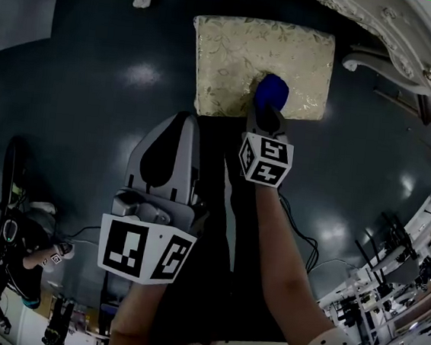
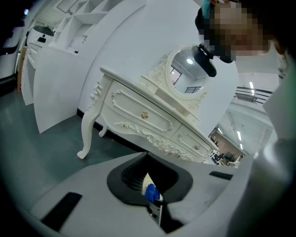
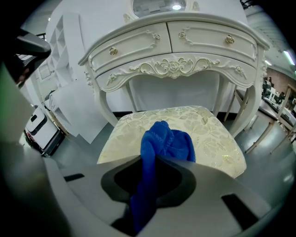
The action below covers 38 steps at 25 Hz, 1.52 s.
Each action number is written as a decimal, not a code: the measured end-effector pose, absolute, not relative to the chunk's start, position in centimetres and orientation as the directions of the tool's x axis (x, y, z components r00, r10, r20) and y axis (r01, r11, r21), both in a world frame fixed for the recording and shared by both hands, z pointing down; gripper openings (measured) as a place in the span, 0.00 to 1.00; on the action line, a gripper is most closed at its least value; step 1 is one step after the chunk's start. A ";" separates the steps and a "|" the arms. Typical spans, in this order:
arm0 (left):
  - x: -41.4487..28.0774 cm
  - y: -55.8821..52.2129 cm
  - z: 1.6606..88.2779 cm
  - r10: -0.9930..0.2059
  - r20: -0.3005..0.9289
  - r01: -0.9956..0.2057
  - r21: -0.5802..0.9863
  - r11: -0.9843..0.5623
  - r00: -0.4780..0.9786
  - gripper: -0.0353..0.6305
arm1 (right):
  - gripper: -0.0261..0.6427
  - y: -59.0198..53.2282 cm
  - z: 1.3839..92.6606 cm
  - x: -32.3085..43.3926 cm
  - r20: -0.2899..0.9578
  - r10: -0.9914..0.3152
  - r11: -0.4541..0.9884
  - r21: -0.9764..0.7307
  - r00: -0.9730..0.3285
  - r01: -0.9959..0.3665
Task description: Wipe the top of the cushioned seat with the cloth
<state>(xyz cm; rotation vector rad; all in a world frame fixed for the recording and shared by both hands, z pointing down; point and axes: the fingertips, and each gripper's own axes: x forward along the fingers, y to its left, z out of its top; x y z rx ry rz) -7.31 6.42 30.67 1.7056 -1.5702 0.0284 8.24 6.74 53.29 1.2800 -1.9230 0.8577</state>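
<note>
The cushioned seat [image 1: 236, 47] has a cream, gold-leafed top and stands on the dark floor ahead of me. A blue cloth [image 1: 271, 92] rests bunched on its near right part. My right gripper [image 1: 266, 113] is shut on the blue cloth at the seat's near edge. In the right gripper view the cloth [image 3: 163, 146] runs from between the jaws of the right gripper [image 3: 155, 162] out onto the seat [image 3: 215, 134]. My left gripper [image 1: 179, 122] hangs shut and empty over the floor, short of the seat's near left corner. In its own view the left gripper [image 2: 147, 162] frames a sliver of cloth [image 2: 151, 192].
A white carved dressing table [image 3: 173, 46] stands just behind the seat, its legs [image 3: 104, 104] on either side. The left gripper view shows the same table [image 2: 148, 118] with an oval mirror [image 2: 188, 69]. Cables [image 1: 301, 230] trail on the floor; racks [image 1: 408, 272] crowd the right.
</note>
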 end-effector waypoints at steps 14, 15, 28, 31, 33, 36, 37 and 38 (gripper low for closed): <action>-8.4 6.9 30.9 -0.832 0.511 -0.843 0.527 0.107 0.214 0.05 | 0.15 7.7 53.3 4.7 0.805 -0.479 0.359 -0.186 -0.351 -0.915; -8.6 7.0 30.9 -0.833 0.512 -0.843 0.527 0.110 0.211 0.05 | 0.15 7.7 53.3 4.5 0.805 -0.477 0.362 -0.187 -0.353 -0.913; -10.1 7.1 30.9 -0.836 0.515 -0.837 0.529 0.138 0.188 0.05 | 0.15 8.1 53.1 2.9 0.808 -0.464 0.383 -0.187 -0.363 -0.905; -10.4 7.1 30.9 -0.837 0.516 -0.837 0.529 0.143 0.182 0.05 | 0.15 8.3 53.1 2.4 0.808 -0.457 0.392 -0.194 -0.373 -0.899; -10.5 7.1 31.0 -0.837 0.516 -0.836 0.529 0.145 0.181 0.05 | 0.15 8.4 53.1 2.0 0.807 -0.453 0.397 -0.198 -0.379 -0.896; -10.5 7.1 31.2 -0.837 0.516 -0.835 0.530 0.146 0.181 0.05 | 0.15 8.5 53.2 1.4 0.804 -0.448 0.404 -0.208 -0.391 -0.891; -10.5 7.1 31.3 -0.837 0.516 -0.835 0.531 0.147 0.181 0.05 | 0.15 8.5 53.2 1.2 0.803 -0.446 0.408 -0.212 -0.396 -0.888; -10.6 7.1 31.3 -0.837 0.516 -0.835 0.530 0.148 0.180 0.05 | 0.15 8.6 53.2 0.9 0.802 -0.443 0.413 -0.216 -0.402 -0.885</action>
